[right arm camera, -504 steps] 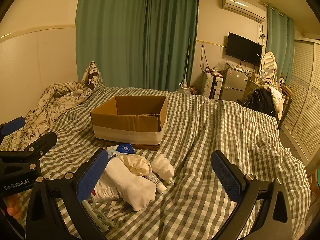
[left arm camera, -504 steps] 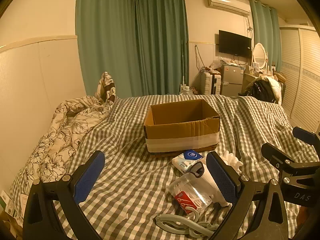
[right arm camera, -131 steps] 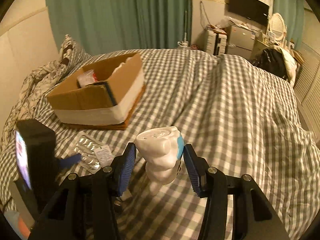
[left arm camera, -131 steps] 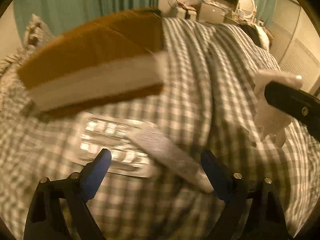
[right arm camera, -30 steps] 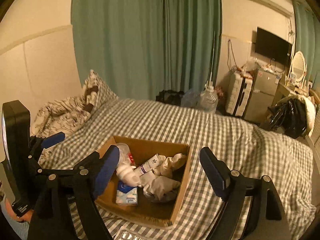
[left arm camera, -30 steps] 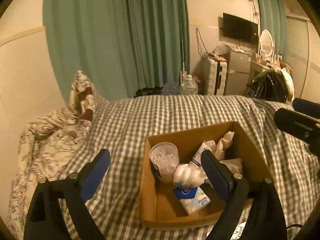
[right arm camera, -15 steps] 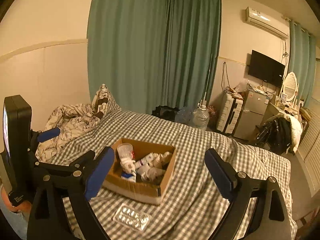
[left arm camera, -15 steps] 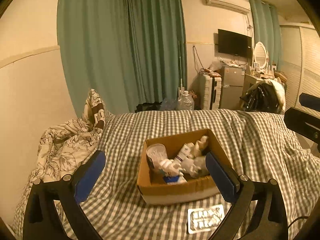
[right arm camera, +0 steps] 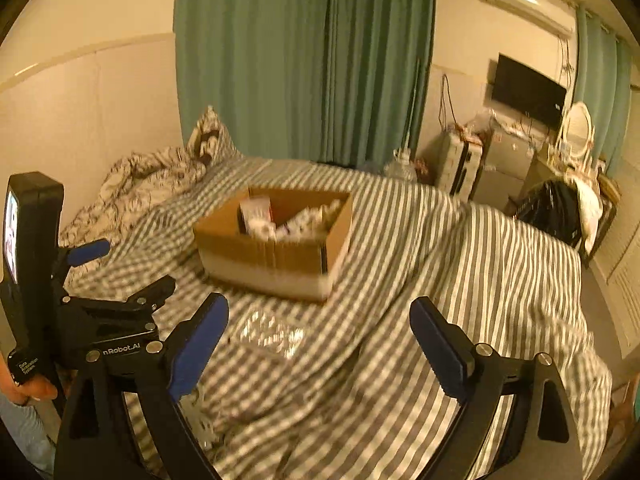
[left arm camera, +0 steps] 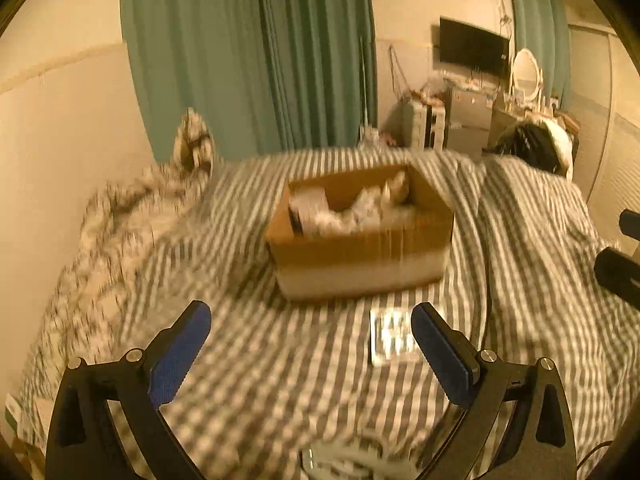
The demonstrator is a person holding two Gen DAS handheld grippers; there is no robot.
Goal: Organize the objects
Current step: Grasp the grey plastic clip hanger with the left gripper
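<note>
A: Where's the blister pack (left arm camera: 391, 338)?

B: Flat on the checked bedspread (left arm camera: 280, 360), just in front of the cardboard box (left arm camera: 362, 254) — outside it, while the other bits sit inside.

A: And the grippers?

B: The left gripper (left arm camera: 310, 354) and the right gripper (right arm camera: 318, 346) both stand spread wide, nothing between the jaws.

A: How would it handle?

B: Probably very light, thin and slick foil — it may bend or skid on soft bedding. I'd pinch 1 long edge, lifting it off the cloth.
</note>
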